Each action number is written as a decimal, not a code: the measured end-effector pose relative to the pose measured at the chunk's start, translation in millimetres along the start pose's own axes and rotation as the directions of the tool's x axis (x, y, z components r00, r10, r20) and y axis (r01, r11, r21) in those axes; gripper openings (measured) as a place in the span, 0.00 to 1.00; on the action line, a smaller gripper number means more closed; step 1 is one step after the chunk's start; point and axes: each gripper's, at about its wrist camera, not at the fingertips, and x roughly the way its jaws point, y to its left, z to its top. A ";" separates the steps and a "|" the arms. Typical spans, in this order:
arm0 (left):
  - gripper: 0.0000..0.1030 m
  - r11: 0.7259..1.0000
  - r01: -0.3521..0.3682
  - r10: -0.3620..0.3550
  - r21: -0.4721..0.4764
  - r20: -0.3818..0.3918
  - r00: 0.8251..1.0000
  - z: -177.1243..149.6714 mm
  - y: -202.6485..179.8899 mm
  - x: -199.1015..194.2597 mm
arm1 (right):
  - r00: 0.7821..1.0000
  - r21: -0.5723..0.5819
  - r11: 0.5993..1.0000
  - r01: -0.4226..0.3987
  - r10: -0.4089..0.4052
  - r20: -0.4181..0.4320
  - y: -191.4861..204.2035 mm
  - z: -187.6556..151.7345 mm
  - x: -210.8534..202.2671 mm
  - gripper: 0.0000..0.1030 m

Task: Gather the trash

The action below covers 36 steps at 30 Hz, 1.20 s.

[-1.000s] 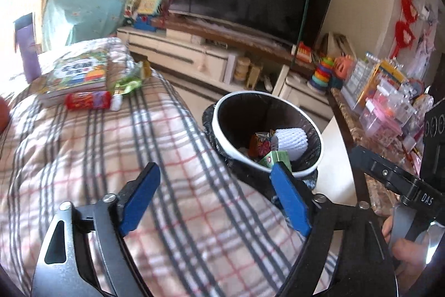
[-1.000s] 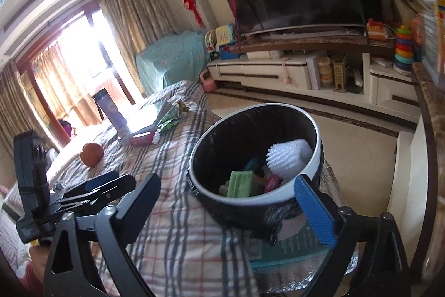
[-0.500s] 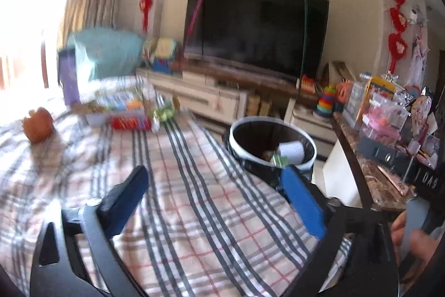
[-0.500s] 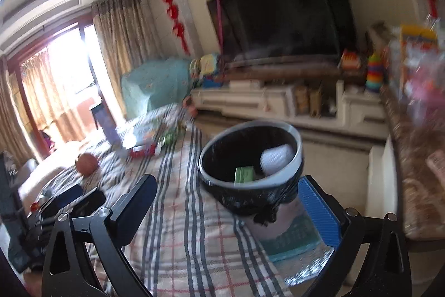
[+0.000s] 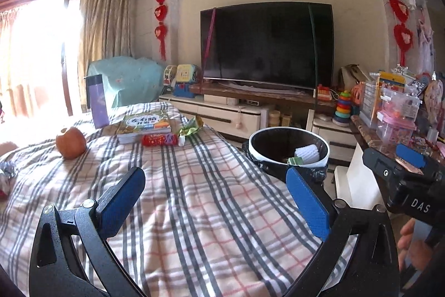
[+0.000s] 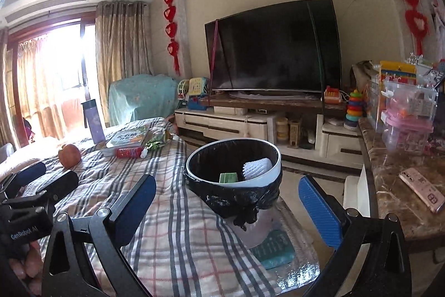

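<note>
Trash partly gathered, judging by the bin (image 6: 233, 166): black-lined, white-rimmed, holding a white foam fruit net (image 6: 257, 165) and a green carton (image 6: 228, 177), seen just beyond and between the right gripper (image 6: 226, 202) fingers, and just past the right finger of the left gripper (image 5: 214, 202). Both sets of fingers spread wide, nothing held in either. Still left, by the look of it, far ahead of the left fingers on the plaid bed (image 5: 194, 199): a crumpled green wrapper (image 5: 190, 127), a red snack packet (image 5: 160, 140) touching the book (image 5: 144, 124), perhaps the bitten apple (image 5: 71, 142). Purple flask (image 5: 97, 102) beside the book, likely not trash. Probably around halfway, with another reach across the bed needed.
</note>
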 end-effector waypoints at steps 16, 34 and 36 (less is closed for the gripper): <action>1.00 0.999 -0.034 0.034 -0.007 0.000 0.999 -3.7 -0.8 -2.7 | 0.999 -0.021 0.999 0.038 -0.037 0.025 -0.2 -2.4 -11.0 1.00; 1.00 0.999 -0.054 0.054 0.000 0.038 0.998 0.9 -3.9 -12.5 | 0.998 -0.039 0.999 0.033 -0.031 0.048 3.5 -0.4 -17.4 1.00; 1.00 0.999 -0.054 0.054 -0.002 0.040 0.998 1.0 -3.5 -13.3 | 0.999 -0.039 0.999 0.027 -0.025 0.048 4.1 -0.4 -17.8 1.00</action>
